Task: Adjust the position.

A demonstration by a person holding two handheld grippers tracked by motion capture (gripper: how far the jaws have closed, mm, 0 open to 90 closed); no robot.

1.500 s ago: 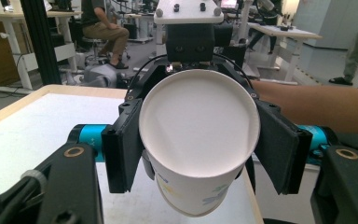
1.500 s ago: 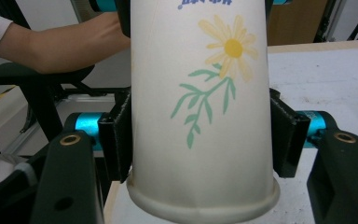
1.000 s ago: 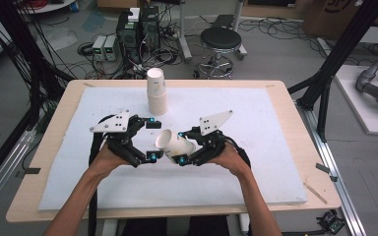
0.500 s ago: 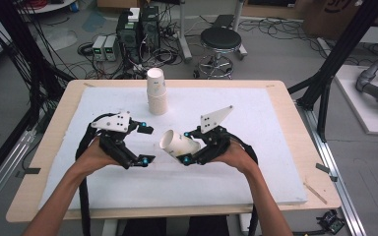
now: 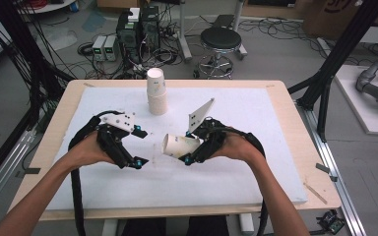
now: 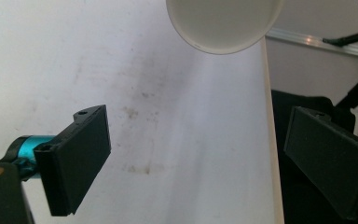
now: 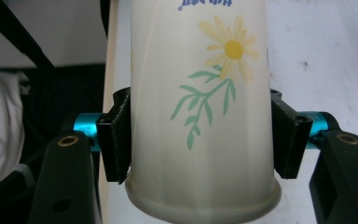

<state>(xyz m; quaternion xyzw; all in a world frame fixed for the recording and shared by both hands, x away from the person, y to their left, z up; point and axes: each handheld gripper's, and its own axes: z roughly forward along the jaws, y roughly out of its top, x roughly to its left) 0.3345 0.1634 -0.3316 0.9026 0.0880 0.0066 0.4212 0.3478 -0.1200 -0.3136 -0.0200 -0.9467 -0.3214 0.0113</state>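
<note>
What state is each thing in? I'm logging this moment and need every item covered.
White paper cup with daisy print: lying sideways in the air, clamped near its base.
Right gripper: shut on the cup.
Left gripper: open, holding nothing.
Stack of white paper cups: upright on the white mat.

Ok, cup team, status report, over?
Right gripper shut on cup, lying sideways above the table. Left gripper open, facing its mouth. Cup stack behind, clear.

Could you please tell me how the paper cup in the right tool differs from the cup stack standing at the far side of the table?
The held paper cup lies on its side, mouth toward the left tool; the cup stack stands upright. The held cup is clamped in the right tool, above the table; the stack rests on it untouched. One is single, the other several nested cups. Both are whitish paper.
</note>
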